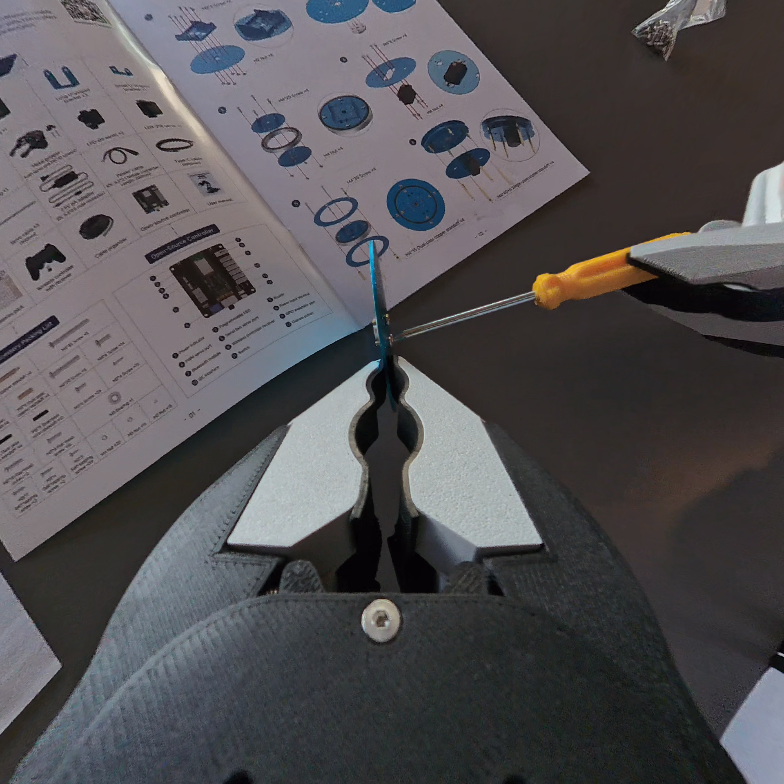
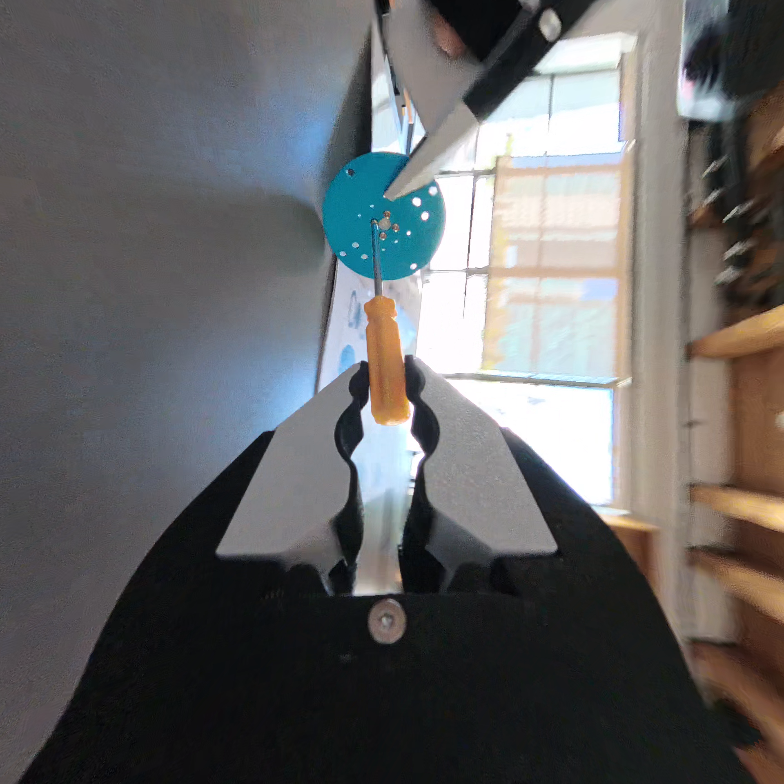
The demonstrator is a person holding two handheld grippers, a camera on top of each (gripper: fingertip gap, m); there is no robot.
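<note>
Pinching the blue disc (image 1: 379, 292) by 1 edge (left gripper (image 1: 387, 365) fingers clamped), it may twist or slip if the right gripper (image 2: 385, 365), fingers clamped on the orange screwdriver (image 2: 384, 352), presses off-axis on a centre screw (image 2: 375, 221).

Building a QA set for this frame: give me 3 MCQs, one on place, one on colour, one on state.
1. Where does the screwdriver tip sit?
A. near the blue disc centre
B. on the booklet
C. in the screw bag

2. Screwdriver handle colour?
A. red
B. orange
C. green

3. How is the disc held?
A. flat on the table
B. edge-on in the left gripper fingers
C. in the right gripper

Answers: 1 A, the shaft ends at the centre holes; 2 B, orange in both views; 3 B, the left fingers pinch its edge above the booklet.
</note>
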